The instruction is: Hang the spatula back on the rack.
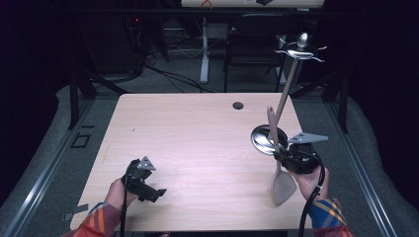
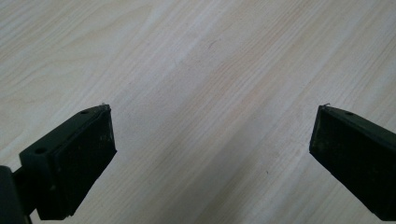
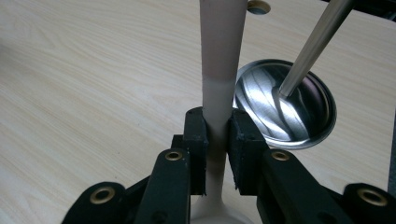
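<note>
Pale wood surface [image 1: 197,143], the person's forearms in at the near edge in plaid sleeves. Right gripper [image 1: 282,157] at the right side of the surface, near the front: its fingers [image 3: 195,140] are pinched on the neck of a beige spatula [image 1: 279,173], seen close in the right gripper view with the handle running up between the pads. In the high view the spatula's blade points toward the person and its handle reaches away, its tip over the far side of the stand's base. Just beyond the right gripper sits a shiny round metal base [image 1: 262,139] with a thin rod [image 1: 287,91] rising from it, tilted in this view, topped by a hooked metal rack [image 1: 300,52] and a knob. Left gripper [image 1: 153,193] at the front left, low over bare wood; its fingers [image 2: 79,154] are spread wide apart with nothing between them. A small round hole [image 1: 238,105] lies in the surface near the far edge. A dark chair [image 1: 252,42] stands beyond the surface.
</note>
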### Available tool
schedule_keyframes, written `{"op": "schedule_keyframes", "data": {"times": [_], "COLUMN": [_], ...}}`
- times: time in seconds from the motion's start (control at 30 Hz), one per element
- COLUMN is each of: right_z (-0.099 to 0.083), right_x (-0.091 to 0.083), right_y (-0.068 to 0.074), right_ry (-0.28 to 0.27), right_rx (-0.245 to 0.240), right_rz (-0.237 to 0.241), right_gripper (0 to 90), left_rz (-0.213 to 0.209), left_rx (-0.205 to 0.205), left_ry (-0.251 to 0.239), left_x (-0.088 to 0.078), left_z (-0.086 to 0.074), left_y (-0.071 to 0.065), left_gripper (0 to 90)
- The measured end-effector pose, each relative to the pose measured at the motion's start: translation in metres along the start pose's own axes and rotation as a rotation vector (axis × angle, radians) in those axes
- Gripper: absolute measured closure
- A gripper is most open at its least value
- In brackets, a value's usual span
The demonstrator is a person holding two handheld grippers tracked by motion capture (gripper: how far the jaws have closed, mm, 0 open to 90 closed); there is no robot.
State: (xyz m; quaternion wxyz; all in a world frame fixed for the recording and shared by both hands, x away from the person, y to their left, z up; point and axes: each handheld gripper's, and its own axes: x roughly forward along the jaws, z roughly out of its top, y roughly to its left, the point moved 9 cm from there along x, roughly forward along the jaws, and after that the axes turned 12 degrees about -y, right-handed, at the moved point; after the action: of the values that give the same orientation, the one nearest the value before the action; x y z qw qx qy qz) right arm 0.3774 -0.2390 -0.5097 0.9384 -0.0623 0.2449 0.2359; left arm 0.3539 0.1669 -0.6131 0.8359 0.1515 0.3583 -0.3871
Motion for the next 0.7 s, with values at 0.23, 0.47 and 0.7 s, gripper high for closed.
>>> {"op": "schedule_keyframes", "data": {"times": [0.23,0.47,0.7], "right_z": [0.01,0.019,0.027], "right_x": [-0.006,-0.011,-0.015], "right_y": [-0.006,-0.012,-0.024], "right_ry": [-0.087,-0.14,-0.164], "right_rx": [0.029,0.043,0.057], "right_rz": [-0.014,-0.034,-0.068], "right_gripper": [78.6,78.6,78.6], "left_rz": [-0.009,-0.005,-0.001], "left_rx": [-0.009,-0.011,-0.014], "left_ry": [0.004,0.008,0.011], "left_x": [0.001,0.002,0.002], "left_z": [-0.001,-0.003,-0.004], "left_y": [0.0,0.001,0.001], "left_gripper": [0.0,0.0,0.0]}}
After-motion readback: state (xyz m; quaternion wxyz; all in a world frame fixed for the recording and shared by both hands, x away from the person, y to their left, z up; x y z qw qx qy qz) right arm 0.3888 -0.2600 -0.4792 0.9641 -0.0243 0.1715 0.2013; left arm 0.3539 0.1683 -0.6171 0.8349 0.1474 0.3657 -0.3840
